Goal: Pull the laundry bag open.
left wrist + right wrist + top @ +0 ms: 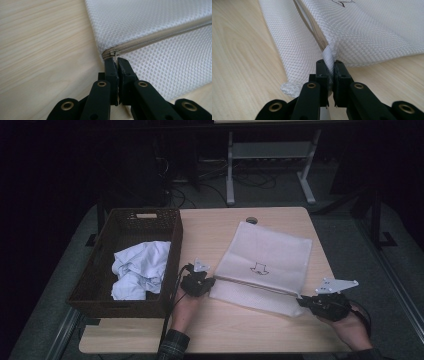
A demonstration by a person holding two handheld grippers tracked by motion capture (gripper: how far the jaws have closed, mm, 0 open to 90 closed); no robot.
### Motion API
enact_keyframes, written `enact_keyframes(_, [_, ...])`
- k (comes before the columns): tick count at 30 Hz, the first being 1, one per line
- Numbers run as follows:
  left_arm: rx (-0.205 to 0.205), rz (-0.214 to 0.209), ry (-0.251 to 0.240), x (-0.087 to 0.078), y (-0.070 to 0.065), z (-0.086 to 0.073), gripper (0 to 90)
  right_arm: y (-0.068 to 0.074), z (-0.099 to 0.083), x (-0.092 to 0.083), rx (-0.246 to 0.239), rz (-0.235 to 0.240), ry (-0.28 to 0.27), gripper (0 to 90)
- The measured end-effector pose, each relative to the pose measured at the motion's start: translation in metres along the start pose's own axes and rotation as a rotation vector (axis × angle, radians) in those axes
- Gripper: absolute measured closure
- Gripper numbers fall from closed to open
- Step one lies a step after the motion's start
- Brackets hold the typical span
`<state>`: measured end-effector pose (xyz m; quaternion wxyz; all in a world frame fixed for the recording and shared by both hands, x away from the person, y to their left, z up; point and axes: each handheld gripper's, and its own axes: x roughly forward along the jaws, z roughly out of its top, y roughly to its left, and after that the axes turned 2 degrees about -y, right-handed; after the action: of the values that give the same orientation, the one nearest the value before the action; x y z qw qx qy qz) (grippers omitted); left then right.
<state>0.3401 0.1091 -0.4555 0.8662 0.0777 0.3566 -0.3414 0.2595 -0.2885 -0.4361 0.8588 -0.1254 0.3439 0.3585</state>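
Dim workshop, pale wooden table [220, 227]: a white mesh laundry bag [267, 257] lies right of centre, with a wicker basket [102, 270] of crumpled cloth [140, 267] at nine o'clock. The left gripper [116, 60] is clamped on the zipper pull [115, 53] — the right gripper [329, 65] pinches the bag's bunched corner at four o'clock. A jerky pull could likely slip the tiny tab free or snag mesh in the teeth.
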Motion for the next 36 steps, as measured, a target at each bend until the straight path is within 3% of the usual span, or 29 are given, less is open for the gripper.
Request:
enact_keyframes(13, [0.019,-0.024,-0.020,0.016,0.007,0.027,86.8,-0.014,-0.001,0.000,0.044,-0.031,-0.006,82.5])
enact_keyframes(24, [0.049,-0.057,-0.022,0.037,0.014,0.052,86.6,-0.037,0.000,0.004,0.076,-0.090,-0.014,81.7])
enact_keyframes(27, [0.074,-0.066,-0.015,0.053,0.016,0.065,86.5,-0.050,0.000,0.007,0.096,-0.120,-0.016,81.4])
enact_keyframes(32, [0.099,-0.064,-0.006,0.071,0.018,0.078,86.4,-0.065,-0.004,0.011,0.125,-0.128,-0.026,81.4])
enact_keyframes(36, [0.100,-0.066,-0.005,0.079,0.020,0.086,86.4,-0.074,-0.002,0.014,0.139,-0.144,-0.030,81.1])
